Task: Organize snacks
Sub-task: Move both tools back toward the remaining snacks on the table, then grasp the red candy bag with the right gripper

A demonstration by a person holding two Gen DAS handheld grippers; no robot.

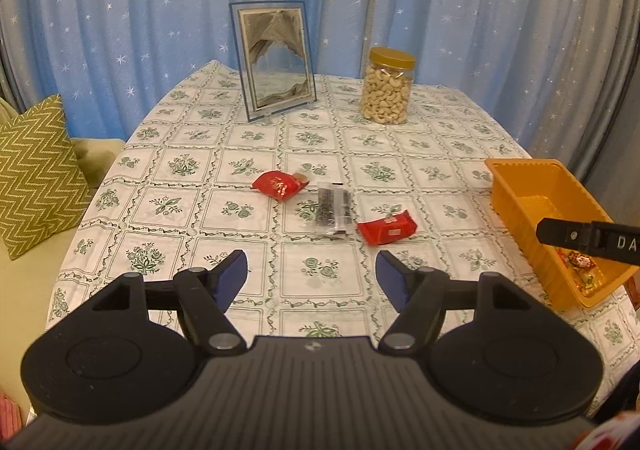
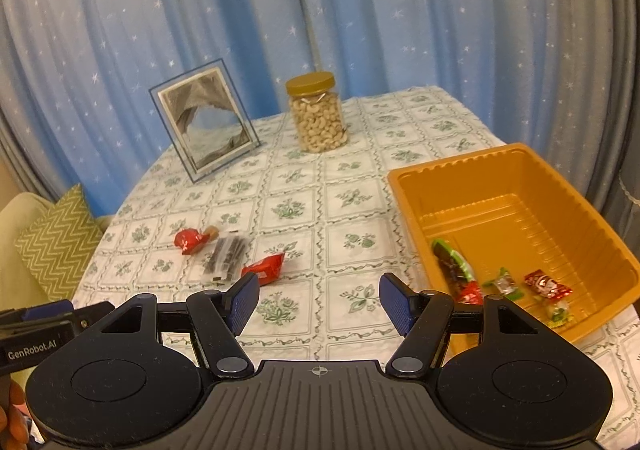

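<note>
snacks lie on the tablecloth (image 1: 248, 206) just ahead of the left gripper (image 1: 311, 270): two red packets (image 1: 280, 185) (image 1: 386, 231) and a clear dark packet (image 1: 334, 210) between them. right gripper (image 2: 318, 296) hangs with fingers wide apart and holds nothing; the orange tray (image 2: 520, 178), with several candies (image 2: 546, 284), is to its right. left gripper is wide too.

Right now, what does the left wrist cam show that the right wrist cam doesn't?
Left wrist only: the right gripper's finger reaching over the orange tray, hiding most of its contents.

Right wrist only: the tray's inside, with a green-edged packet and small wrapped candies; part of the left gripper at the left edge.

Both: two red snack packs and a clear dark-filled packet loose on the tablecloth, cashew jar, picture frame. Each view's own jaws stand open, empty.
</note>
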